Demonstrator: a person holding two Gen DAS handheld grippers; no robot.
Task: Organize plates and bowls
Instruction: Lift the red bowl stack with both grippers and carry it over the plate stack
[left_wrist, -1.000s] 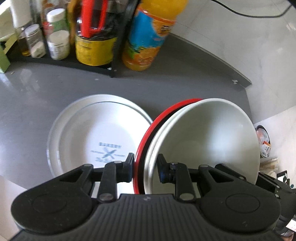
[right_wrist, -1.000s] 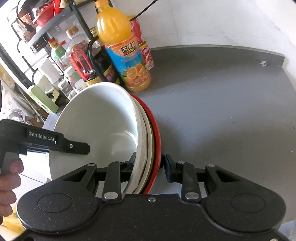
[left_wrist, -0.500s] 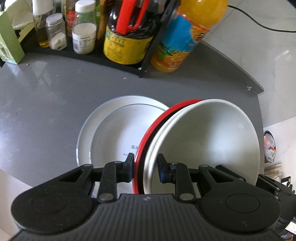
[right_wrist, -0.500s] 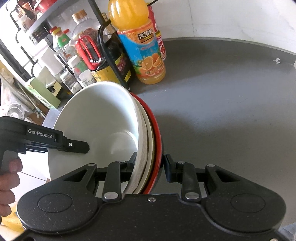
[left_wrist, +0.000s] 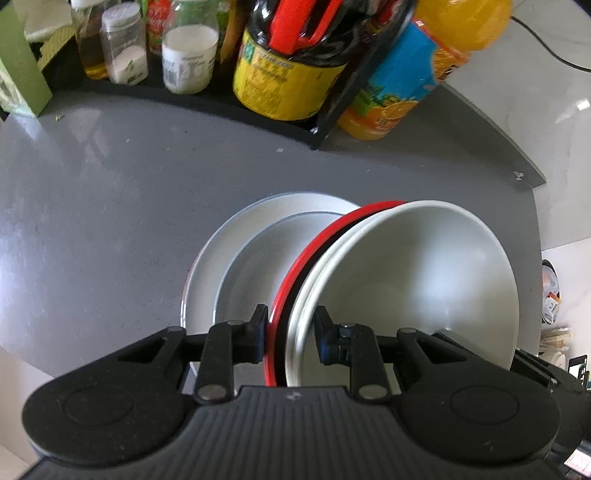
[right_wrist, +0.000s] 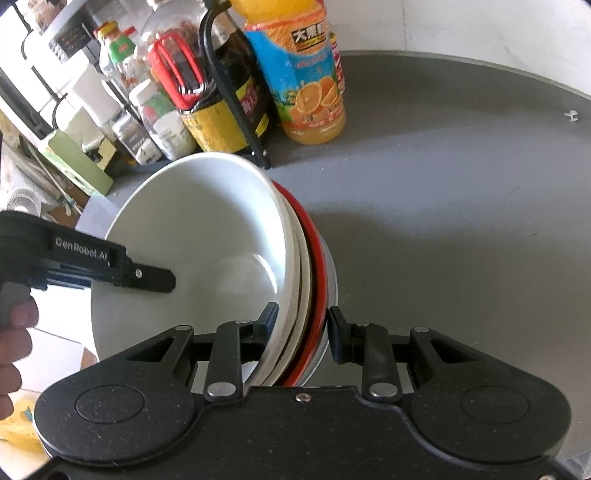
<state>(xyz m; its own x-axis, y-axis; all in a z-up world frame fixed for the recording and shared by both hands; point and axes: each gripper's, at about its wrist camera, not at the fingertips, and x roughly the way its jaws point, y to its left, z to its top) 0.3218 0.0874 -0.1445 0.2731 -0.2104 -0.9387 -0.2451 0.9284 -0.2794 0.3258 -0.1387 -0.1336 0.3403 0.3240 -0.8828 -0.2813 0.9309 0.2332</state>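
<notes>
Left gripper (left_wrist: 290, 334) and right gripper (right_wrist: 299, 328) both clamped on rims of nested bowls (left_wrist: 406, 280), held tilted just above plate (left_wrist: 236, 258). Likely heavy, slick, breakable; grip rims at opposite edges.

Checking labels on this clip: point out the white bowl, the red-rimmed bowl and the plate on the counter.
white bowl (left_wrist: 413, 280), left wrist view, inner wall
red-rimmed bowl (left_wrist: 314, 243), left wrist view, red rim
plate (left_wrist: 221, 273), left wrist view, left rim

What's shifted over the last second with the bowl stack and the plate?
The bowl stack, gripped by both tongs, left and right, has moved over the white plate, now partly covering it, and nearer the juice bottle. Both grips and the plate are unchanged.
</notes>
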